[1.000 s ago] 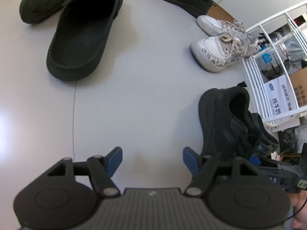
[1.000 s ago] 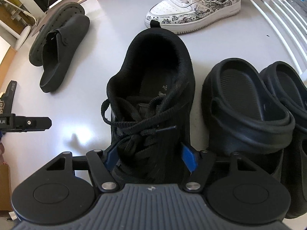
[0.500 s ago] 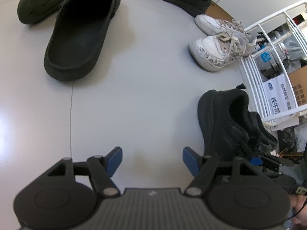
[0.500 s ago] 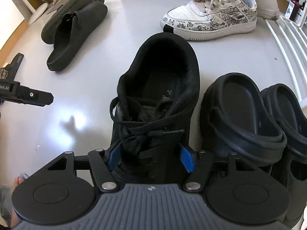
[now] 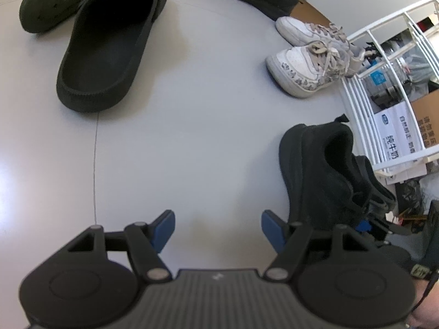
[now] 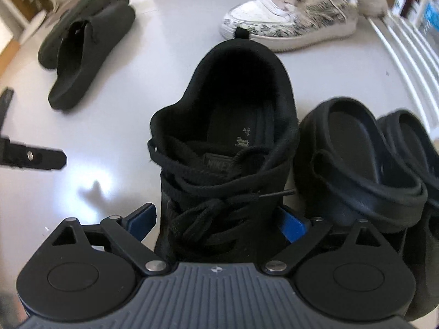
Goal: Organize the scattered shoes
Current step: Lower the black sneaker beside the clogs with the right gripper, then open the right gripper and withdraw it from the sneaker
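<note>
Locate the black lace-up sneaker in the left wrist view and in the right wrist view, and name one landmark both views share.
Left wrist: the black lace-up sneaker stands at the right edge, on its side of the white rack.
Right wrist: the sneaker fills the centre, between the opening jaws of the right gripper, clear of its pads.
Shared landmark: the white patterned sneaker, beyond the black sneaker's heel in both.

Black lace-up sneaker (image 6: 227,148), upright at frame centre, laces loose, heel toward frame top, just beside black clogs (image 6: 356,164) at right.
</note>
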Tool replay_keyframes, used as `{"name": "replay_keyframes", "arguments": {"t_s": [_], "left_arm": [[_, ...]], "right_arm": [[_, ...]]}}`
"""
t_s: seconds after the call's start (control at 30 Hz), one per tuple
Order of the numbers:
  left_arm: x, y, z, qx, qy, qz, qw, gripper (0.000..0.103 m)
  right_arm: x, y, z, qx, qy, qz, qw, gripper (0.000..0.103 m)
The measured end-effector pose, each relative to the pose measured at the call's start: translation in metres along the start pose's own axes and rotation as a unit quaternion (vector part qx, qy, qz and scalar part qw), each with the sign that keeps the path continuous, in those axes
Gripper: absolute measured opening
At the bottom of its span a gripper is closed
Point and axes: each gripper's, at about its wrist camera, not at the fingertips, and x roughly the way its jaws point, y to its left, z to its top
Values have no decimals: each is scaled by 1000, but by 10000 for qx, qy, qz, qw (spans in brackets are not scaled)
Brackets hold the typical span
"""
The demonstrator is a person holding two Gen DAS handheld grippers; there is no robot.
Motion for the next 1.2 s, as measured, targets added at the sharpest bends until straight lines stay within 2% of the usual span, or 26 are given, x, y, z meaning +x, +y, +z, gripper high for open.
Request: {"name": "replay_keyframes", "arguments": {"t_s": [0.13, 0.7, 0.8, 0.87, 0.93, 1.03, 1.07, 1.2], "left_arm": [[-2, 2, 0, -1, -13, -4, 10000, 72], [-11, 4, 12, 84, -97, 28, 9999, 72], [-15, 1, 14, 113, -159, 12, 9998, 72], [-18, -3, 18, 160, -204, 3, 9997, 72], [-21, -7, 22, 228, -252, -7, 9994, 72], [-24, -15, 32, 341, -342, 3, 9988, 73], [-24, -17, 34, 366, -365, 6, 9987, 78], [-26, -31, 52, 671, -450, -51, 9967, 82]], "right_arm": [[-2, -5, -1, -247, 22, 31, 9997, 85], [-3, -5, -4, -806, 29, 7, 9967, 85], [-4, -7, -3, -695, 39, 65, 9976, 87], [-9, -18, 0, -161, 116, 320, 9993, 87], [-21, -26, 1, 141, 11, 525, 9985, 89], [-44, -30, 0, 157, -281, 567, 9979, 93], [-49, -32, -1, 217, -316, 628, 9973, 93], [-62, -40, -8, 428, -348, 778, 9954, 93]]}}
